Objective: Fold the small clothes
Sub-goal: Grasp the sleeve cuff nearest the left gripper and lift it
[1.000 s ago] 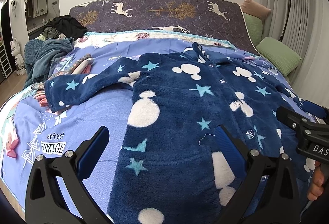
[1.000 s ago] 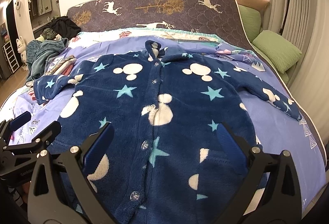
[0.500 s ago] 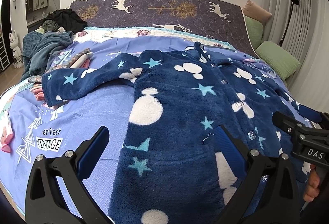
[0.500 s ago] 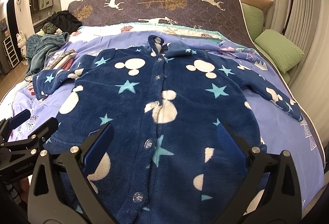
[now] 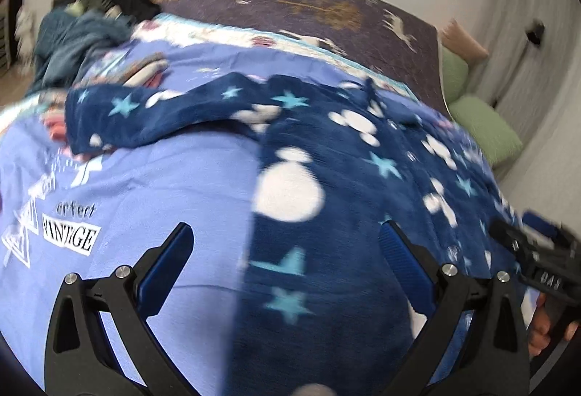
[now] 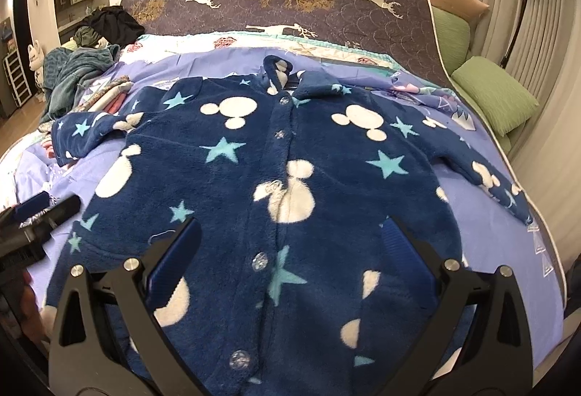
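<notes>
We hold two grippers low over the near edge of a bed. At the bottom of the right wrist view our right gripper (image 6: 290, 250) has its blue-padded jaws spread wide, holding nothing, with the hem of a navy fleece jacket (image 6: 283, 178) lying between and below them. At the bottom of the left wrist view (this picture is blurred) our left gripper (image 5: 287, 258) is spread just as wide and also empty; its left finger sits over bare lilac bedsheet (image 5: 163, 185), its right finger over the jacket's side edge.

The jacket lies flat and buttoned, front up. Its long axis runs straight away from us, hem nearest, collar toward the upper centre of the frame. One sleeve (image 5: 152, 112) stretches toward the left of the frame and seems nearer our left gripper; the other sleeve (image 6: 483, 174) angles to the right edge, nearer our right gripper.

Farthest back stand a deer-patterned headboard (image 6: 290, 0) and green pillows (image 6: 497, 98).
</notes>
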Action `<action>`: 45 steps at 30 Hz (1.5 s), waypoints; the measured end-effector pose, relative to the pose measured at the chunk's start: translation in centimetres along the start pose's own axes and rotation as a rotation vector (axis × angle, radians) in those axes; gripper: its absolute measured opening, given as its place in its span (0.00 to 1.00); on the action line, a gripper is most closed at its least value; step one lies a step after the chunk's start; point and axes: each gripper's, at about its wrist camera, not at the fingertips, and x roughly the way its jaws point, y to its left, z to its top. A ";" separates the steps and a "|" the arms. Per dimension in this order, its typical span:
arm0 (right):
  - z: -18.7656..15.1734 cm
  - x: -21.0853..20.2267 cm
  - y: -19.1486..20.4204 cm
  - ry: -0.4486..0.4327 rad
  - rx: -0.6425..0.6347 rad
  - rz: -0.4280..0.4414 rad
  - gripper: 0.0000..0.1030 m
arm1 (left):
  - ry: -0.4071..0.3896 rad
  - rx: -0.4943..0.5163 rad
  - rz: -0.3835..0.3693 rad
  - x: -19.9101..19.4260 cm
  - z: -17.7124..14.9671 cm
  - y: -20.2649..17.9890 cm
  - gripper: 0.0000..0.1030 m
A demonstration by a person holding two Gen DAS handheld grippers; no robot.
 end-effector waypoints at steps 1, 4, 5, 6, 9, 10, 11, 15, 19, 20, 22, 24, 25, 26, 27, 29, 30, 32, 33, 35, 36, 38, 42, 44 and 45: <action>0.0 0.1 -0.1 0.000 -0.007 -0.008 0.98 | -0.004 -0.037 -0.003 0.1 0.2 1.1 0.99; 0.1 0.5 -0.9 0.006 -0.005 -0.031 0.98 | -0.008 -0.215 0.002 0.8 1.4 6.6 0.92; 0.1 0.6 -1.1 0.008 0.000 -0.037 0.98 | -0.006 -0.250 0.013 1.1 1.8 7.9 0.87; 0.2 0.8 -1.4 0.011 0.006 -0.046 0.98 | -0.007 -0.287 0.022 1.5 2.1 9.4 0.82; 0.2 1.3 -2.0 0.020 0.018 -0.062 0.98 | -0.004 -0.400 0.056 3.3 3.0 14.4 0.72; 0.3 1.4 -2.1 0.025 0.020 -0.067 0.98 | -0.007 -0.427 0.064 3.7 3.2 15.6 0.71; 0.4 1.6 -2.1 0.027 0.019 -0.069 0.98 | -0.006 -0.456 0.076 4.3 3.5 16.9 0.70; 0.8 2.3 -1.8 0.032 -0.002 -0.080 0.98 | -0.001 -0.548 0.076 6.6 4.6 21.1 0.70; 1.4 3.1 -1.4 0.040 -0.014 -0.084 0.98 | 0.003 -0.726 0.018 9.4 5.0 25.5 0.70; 1.5 3.3 -1.2 0.042 -0.018 -0.086 0.98 | 0.006 -0.763 0.011 9.9 5.0 26.2 0.70; 2.0 3.8 -0.8 0.047 -0.032 -0.094 0.98 | 0.005 -0.847 -0.023 11.6 5.0 27.9 0.70; 2.4 4.2 -0.3 0.047 -0.041 -0.097 0.98 | 0.017 -0.890 -0.023 13.1 5.2 28.9 0.70; 2.6 4.3 -0.1 0.045 -0.041 -0.094 0.98 | 0.019 -0.909 -0.016 13.8 5.3 29.5 0.70; 2.7 4.3 0.1 0.043 -0.041 -0.089 0.98 | 0.017 -0.921 -0.015 14.3 5.4 29.9 0.70; 2.9 4.4 0.3 0.041 -0.041 -0.082 0.98 | 0.010 -0.935 -0.013 14.8 5.6 30.4 0.70; 3.1 4.6 0.6 0.039 -0.047 -0.078 0.98 | -0.009 -0.951 -0.018 15.2 6.0 31.2 0.69; 3.2 4.7 0.8 0.040 -0.051 -0.079 0.98 | -0.014 -0.947 -0.027 15.3 6.3 31.4 0.52; 3.3 4.9 1.0 0.042 -0.058 -0.077 0.98 | -0.028 -0.911 -0.089 15.4 7.2 31.1 0.24; 3.3 5.0 1.0 0.042 -0.059 -0.076 0.98 | -0.030 -0.891 -0.070 15.0 7.7 30.7 0.19; 3.4 5.3 0.9 0.044 -0.054 -0.073 0.98 | -0.049 -0.807 -0.005 13.8 9.0 29.4 0.13; 3.4 5.3 0.9 0.045 -0.052 -0.071 0.98 | -0.065 -0.756 0.033 13.1 9.7 28.6 0.11; 3.3 5.4 0.6 0.045 -0.043 -0.064 0.98 | -0.107 -0.664 0.066 11.4 11.1 26.7 0.11; 3.2 5.6 0.0 0.044 -0.025 -0.050 0.98 | -0.197 -0.514 0.116 7.8 14.3 22.7 0.10; 3.3 5.6 -0.3 0.037 -0.021 -0.043 0.98 | -0.230 -0.460 0.093 6.8 15.9 20.7 0.10; 3.3 5.5 -0.4 0.034 -0.019 -0.041 0.98 | -0.247 -0.416 0.075 6.2 16.9 19.0 0.10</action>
